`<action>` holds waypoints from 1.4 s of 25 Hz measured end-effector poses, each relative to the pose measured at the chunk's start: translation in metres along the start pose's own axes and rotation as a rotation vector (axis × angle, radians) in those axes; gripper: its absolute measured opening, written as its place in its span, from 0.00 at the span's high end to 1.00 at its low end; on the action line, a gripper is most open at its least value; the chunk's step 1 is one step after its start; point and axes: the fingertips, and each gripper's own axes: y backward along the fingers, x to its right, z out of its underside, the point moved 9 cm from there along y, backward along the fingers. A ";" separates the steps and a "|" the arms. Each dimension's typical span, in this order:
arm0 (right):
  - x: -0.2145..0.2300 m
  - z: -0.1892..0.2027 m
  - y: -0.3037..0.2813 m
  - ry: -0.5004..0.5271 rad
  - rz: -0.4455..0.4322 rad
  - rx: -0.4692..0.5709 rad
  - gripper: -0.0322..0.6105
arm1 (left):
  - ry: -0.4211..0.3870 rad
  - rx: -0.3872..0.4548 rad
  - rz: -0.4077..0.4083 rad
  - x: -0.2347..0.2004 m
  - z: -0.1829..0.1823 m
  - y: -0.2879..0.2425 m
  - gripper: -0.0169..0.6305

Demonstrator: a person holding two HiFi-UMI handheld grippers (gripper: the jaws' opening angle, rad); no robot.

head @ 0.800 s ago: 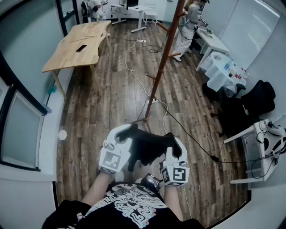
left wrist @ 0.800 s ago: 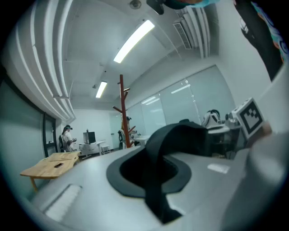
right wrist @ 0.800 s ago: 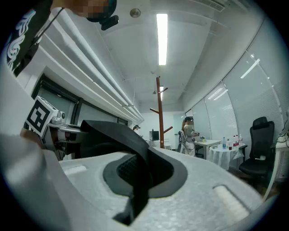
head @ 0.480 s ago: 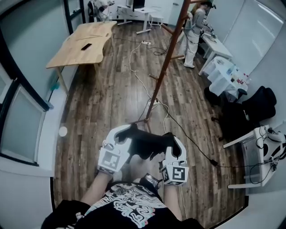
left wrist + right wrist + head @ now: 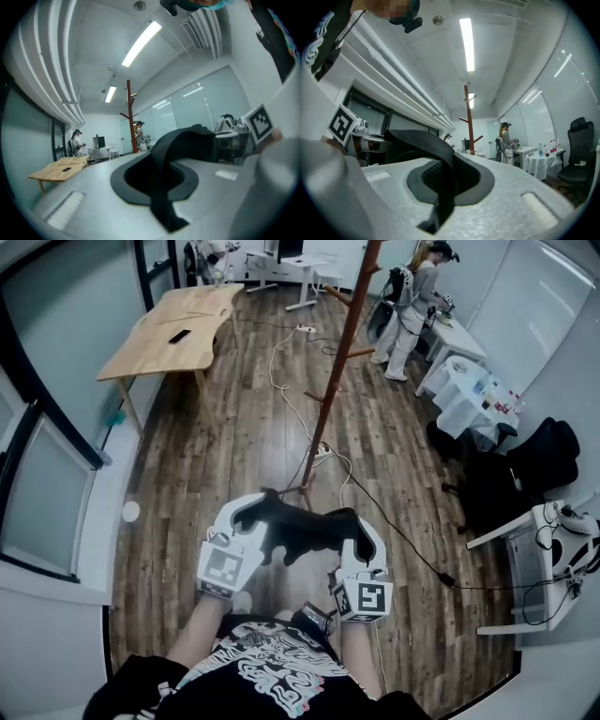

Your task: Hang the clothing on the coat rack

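A black garment [image 5: 298,535] is stretched between my two grippers, low in the head view above my chest. My left gripper [image 5: 249,514] is shut on its left end; in the left gripper view a black strip [image 5: 161,197] runs out from between the jaws. My right gripper [image 5: 362,529] is shut on the right end, where the fabric [image 5: 440,180] is pinched the same way. The brown wooden coat rack [image 5: 334,371] stands straight ahead on the floor, its base just beyond the garment. Its pole also shows in the gripper views: coat rack [image 5: 128,117], coat rack [image 5: 467,119].
A wooden table [image 5: 164,334] stands at the far left. A person [image 5: 408,301] works at a white table [image 5: 467,376] at the far right. A black chair [image 5: 525,460] and a desk [image 5: 539,554] line the right wall. Cables [image 5: 281,371] trail over the floor near the rack.
Both grippers have moved up and slightly apart, pulling the garment flatter between them. The rack's base now sits closer to the garment.
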 end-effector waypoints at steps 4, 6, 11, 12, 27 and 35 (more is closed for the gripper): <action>0.009 0.002 0.008 0.006 -0.004 0.000 0.93 | -0.019 -0.009 -0.007 0.013 0.005 0.001 0.95; 0.014 0.002 0.012 0.006 -0.001 -0.011 0.93 | -0.035 -0.019 -0.002 0.019 0.007 0.000 0.95; 0.031 0.002 0.022 0.000 0.024 -0.039 0.93 | 0.014 -0.034 0.014 0.033 0.009 -0.017 0.95; 0.035 0.003 0.022 -0.004 0.032 -0.046 0.93 | 0.049 -0.044 0.014 0.035 0.011 -0.023 0.95; 0.080 0.003 0.000 0.033 0.097 -0.065 0.93 | 0.093 -0.060 0.055 0.040 0.004 -0.097 0.95; 0.097 0.011 -0.048 0.029 0.094 -0.059 0.93 | 0.059 -0.039 0.045 0.015 0.003 -0.136 0.95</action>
